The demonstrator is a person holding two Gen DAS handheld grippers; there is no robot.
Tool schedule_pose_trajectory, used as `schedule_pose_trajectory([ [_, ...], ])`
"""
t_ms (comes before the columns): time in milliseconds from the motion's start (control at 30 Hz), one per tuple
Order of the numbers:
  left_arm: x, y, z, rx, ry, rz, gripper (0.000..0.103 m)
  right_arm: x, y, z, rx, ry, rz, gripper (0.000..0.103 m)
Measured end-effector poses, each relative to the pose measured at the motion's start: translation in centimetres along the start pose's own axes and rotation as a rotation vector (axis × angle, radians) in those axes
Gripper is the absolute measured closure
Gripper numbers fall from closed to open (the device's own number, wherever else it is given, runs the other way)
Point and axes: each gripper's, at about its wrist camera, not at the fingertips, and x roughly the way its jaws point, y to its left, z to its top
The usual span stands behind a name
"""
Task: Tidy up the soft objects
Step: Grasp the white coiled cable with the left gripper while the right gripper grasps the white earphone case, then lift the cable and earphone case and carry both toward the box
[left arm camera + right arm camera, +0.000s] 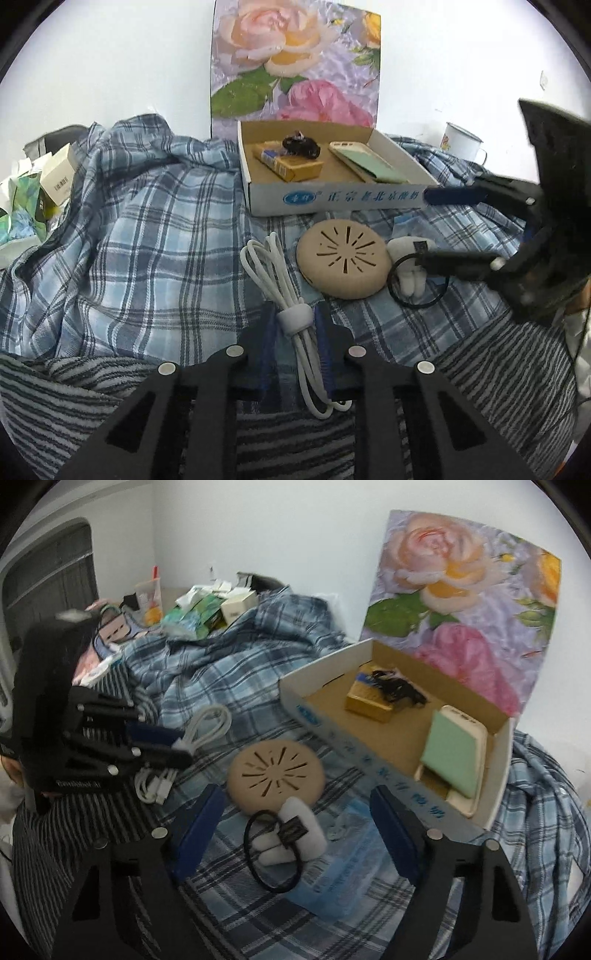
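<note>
Left wrist: left gripper (295, 325) pinches coiled white cable (291, 314).

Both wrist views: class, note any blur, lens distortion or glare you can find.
Left wrist view: sharp, fisheye bends the box edges, dark corners, white wall washed out. Right wrist view: box lettering smeared by blur, same curved rim.

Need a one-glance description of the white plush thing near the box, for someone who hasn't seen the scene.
Find the open cardboard box on the plaid cloth. Just in front lies a round tan slotted disc; the white plush keychain sits against the disc's near edge. Unlike the bundled white cable, it is stubby, with a black ring attached.
</note>
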Motion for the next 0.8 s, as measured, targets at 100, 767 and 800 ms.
schedule_pose_trajectory([
  [100,-0.5,0.1,-0.1,-0.003,-0.023,0.003,0.081,1.2,0.5,-0.6,-0.04,0.05,0.007,0.039],
  [767,-3.0,-0.6,-0.1,0.023,-0.127,0.027,0.082,0.0,0.2,0.1,-0.047,-0.007,-0.057,0.078],
  [800,-3.1,-0.7,0.0,0.025,-0.128,0.031,0.082,-0.4,0.2,0.3,-0.043,-0.02,-0.062,0.078],
])
